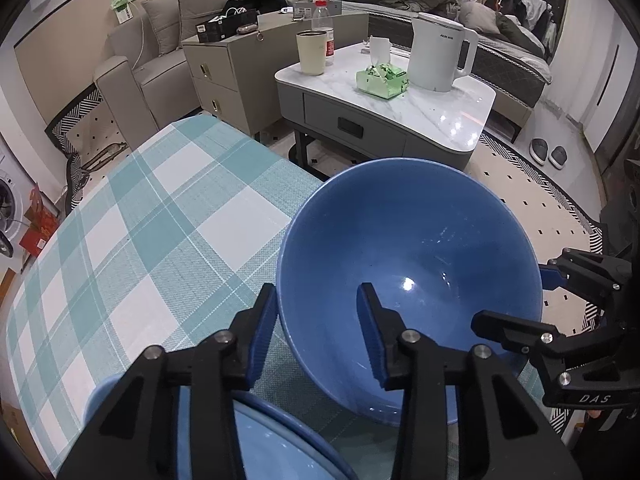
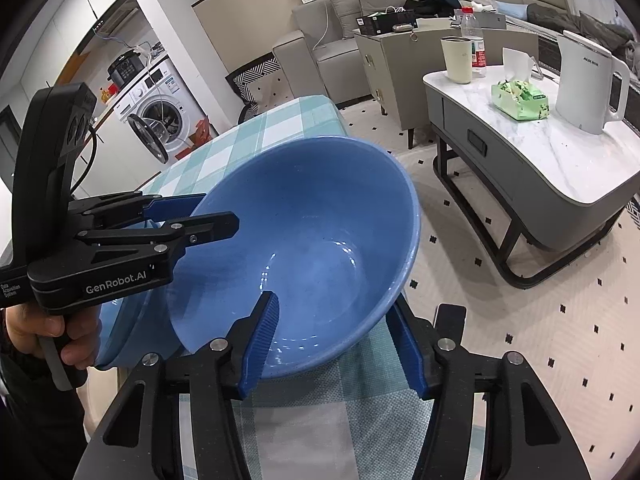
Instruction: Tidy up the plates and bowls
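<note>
A large blue bowl [image 1: 408, 264] [image 2: 312, 240] stands on the teal checked tablecloth [image 1: 140, 240] near the table's right edge. My left gripper [image 1: 316, 320] straddles the bowl's left rim. Its outer pad lies against the outside wall, its inner finger is inside, and it is shut on the rim. My right gripper [image 2: 336, 332] straddles the opposite rim, one pad inside and one outside. A gap shows at the inner pad, so it is open. A second blue bowl [image 1: 264, 444] [image 2: 120, 320] sits close beside it, under the left gripper.
A person's hand [image 2: 52, 332] holds the left gripper's handle. Past the table edge lies patterned floor. A marble coffee table [image 1: 440, 116] there carries a white kettle [image 1: 436, 52], a cup, a bottle and a green tissue pack. A grey sofa, a cabinet and a washing machine [image 2: 160, 116] stand further off.
</note>
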The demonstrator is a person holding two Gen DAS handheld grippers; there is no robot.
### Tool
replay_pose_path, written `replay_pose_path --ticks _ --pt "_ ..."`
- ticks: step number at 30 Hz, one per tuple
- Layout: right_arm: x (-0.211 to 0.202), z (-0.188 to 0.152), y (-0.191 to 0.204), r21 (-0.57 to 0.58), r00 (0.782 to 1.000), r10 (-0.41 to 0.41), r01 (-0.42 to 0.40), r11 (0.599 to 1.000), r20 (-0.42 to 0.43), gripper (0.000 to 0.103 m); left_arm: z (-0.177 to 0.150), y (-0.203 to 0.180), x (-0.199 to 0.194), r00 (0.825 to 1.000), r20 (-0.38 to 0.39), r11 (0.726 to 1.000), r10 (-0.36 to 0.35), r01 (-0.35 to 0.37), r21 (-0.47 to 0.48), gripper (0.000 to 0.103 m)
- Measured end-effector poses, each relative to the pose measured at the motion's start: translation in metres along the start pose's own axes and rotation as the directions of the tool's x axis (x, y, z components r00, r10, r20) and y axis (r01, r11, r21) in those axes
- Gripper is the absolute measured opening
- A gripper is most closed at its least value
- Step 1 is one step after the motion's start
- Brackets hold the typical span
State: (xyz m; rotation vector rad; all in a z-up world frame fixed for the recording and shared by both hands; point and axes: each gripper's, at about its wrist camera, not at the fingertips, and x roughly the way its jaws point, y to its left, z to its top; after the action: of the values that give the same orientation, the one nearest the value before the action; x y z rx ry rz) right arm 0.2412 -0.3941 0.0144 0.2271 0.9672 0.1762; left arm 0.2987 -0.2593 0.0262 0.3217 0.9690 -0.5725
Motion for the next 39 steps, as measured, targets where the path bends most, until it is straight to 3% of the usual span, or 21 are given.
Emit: replay_pose_path --ticks 26,39 --pt "-0.0019 0.001 -0.0006 -0.002 1.0 -0.028 0.028 1.0 0.011 0.051 -0.003 -0.001 -0.0039 1.0 0.006 1.0 0.014 -0.014 0.016 0.032" --pt "-0.003 0.0003 -0.0017 0.002 0.999 -0.049 0.049 0.999 0.012 0.043 -0.0033 0.0001 -0.007 1.0 0.013 1.0 0.021 -0.021 0.017 0.027"
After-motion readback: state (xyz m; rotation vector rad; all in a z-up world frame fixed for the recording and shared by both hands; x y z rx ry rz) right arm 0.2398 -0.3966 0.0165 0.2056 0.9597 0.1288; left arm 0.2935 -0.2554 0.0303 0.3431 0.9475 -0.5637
